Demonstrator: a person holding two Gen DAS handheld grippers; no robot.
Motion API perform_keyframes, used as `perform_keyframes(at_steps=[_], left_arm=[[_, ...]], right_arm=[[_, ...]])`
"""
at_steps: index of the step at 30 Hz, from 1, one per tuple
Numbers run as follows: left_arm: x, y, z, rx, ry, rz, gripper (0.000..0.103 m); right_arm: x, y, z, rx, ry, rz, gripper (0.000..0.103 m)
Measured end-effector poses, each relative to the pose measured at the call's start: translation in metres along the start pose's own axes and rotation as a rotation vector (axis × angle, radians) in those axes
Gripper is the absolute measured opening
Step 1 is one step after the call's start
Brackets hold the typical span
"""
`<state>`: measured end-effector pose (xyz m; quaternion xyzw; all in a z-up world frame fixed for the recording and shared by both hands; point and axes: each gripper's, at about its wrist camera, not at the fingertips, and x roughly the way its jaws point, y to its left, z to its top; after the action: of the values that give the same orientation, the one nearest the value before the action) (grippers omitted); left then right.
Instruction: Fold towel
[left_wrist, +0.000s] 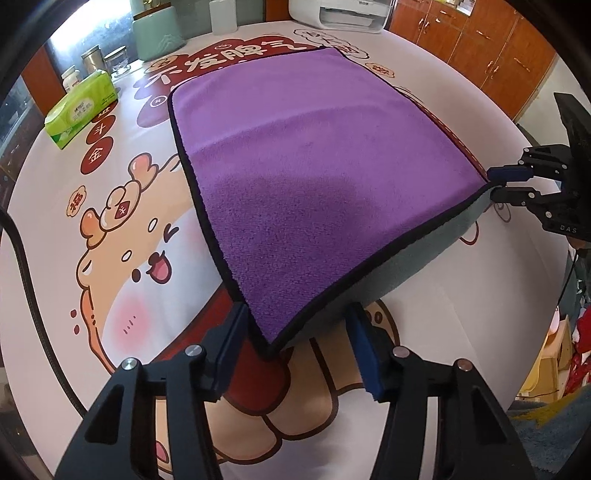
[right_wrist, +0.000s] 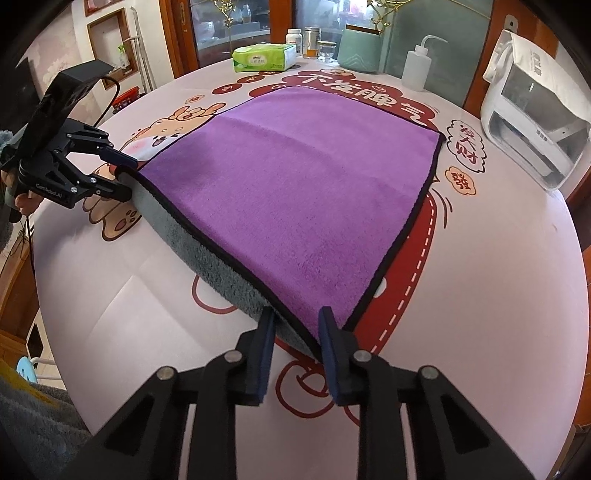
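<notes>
Each near corner of the towel (left_wrist: 314, 177) sits between spread tongs — left tongs (left_wrist: 295, 350), right tongs (right_wrist: 297, 354) — with its far edge flat on the bench (right_wrist: 480, 295) straight ahead.

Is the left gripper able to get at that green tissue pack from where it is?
Probably, but not right away: the left gripper has its jaws around a corner of the towel. The tissue pack lies far off with bare table between.
</notes>
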<state>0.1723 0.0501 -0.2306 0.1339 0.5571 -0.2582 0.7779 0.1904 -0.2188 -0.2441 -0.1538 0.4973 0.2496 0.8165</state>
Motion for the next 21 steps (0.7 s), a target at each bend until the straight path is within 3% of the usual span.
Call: perform_keyframes(at_steps=[9, 12, 16, 21], left_arm=[[0.0007, 0.0008, -0.0009, -0.007, 0.016, -0.032, 0.051], [0.0003, 0.0025, -0.0005, -0.02, 0.02, -0.042, 0.041], [0.0, 0.0037, -0.0011, -0.031, 0.024, -0.042, 0.039], [-0.0016, 0.0039, -0.0006, -0.042, 0.029, -0.03, 0.021]], right_arm=[[0.0012, 0.0062, -0.0005, -0.053, 0.01, -0.042, 0.018], [0.0006, 0.0062, -0.0005, -0.054, 0.01, -0.049, 0.017], [-0.0006, 0.0078, -0.0007, -0.057, 0.007, -0.057, 0.015], [-0.0019, 0.0085, -0.0014, -0.058, 0.005, -0.067, 0.013]])
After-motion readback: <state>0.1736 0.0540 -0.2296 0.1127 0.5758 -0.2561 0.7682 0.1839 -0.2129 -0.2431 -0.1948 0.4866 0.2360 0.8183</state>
